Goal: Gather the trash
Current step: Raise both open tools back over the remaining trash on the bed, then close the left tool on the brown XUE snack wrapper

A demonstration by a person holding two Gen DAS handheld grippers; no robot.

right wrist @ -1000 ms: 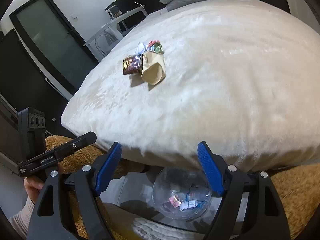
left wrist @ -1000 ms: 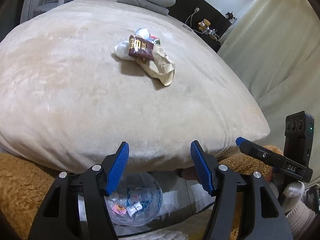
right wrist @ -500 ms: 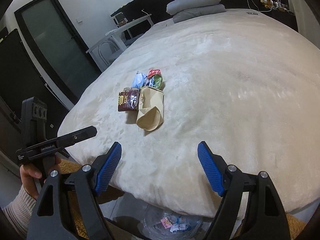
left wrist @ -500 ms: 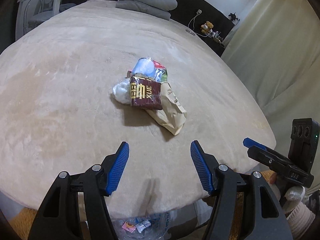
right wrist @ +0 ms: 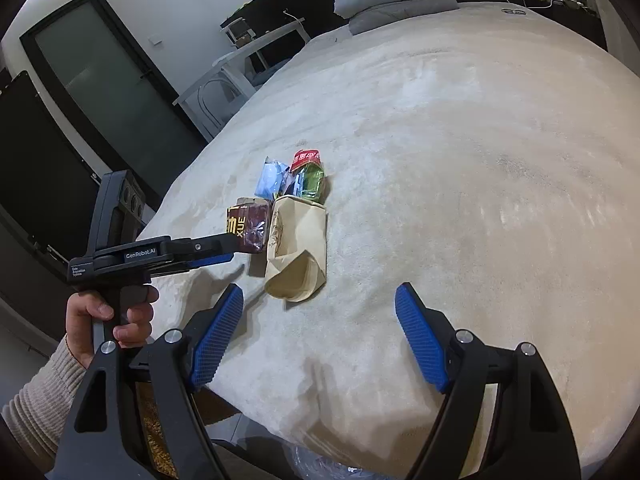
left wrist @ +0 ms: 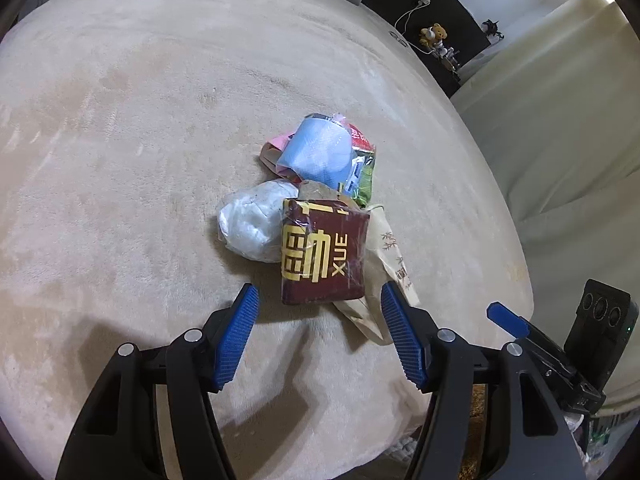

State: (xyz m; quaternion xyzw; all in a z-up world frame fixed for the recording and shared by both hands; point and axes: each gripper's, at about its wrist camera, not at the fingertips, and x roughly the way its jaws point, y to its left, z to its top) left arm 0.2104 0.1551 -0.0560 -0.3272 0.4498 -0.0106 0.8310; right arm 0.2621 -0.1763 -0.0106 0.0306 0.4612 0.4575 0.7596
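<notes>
1. The trash lies in one small heap on the beige blanket [left wrist: 120,160], near the foot edge of the bed and closest to the left gripper [left wrist: 316,320].
2. The left gripper is held with its jaws wide apart and nothing between them; the maroon packet [left wrist: 324,252] sits just ahead of the gap, apart from both pads.
3. The right gripper [right wrist: 320,340] is likewise spread and empty, kept well back from the heap over bare blanket.
4. The step in hand is judged to be the left gripper's approach for a first pick, most likely of the maroon packet, which lies on top.
5. A clean grasp would be helped if the packet were centred between the pads and taken across its short sides, low enough to catch it but not the plush blanket.
6. The paper bag [left wrist: 384,264] under the packet may be dragged along; a slow lift would show this.
7. Counted in the heap: one maroon packet, one paper bag, one white wad [left wrist: 252,224], one blue wrapper [left wrist: 316,156], one red-and-green wrapper [left wrist: 362,160]. A pink scrap beneath may be a sixth; this cannot be told.
8. Two grippers are seen.
</notes>
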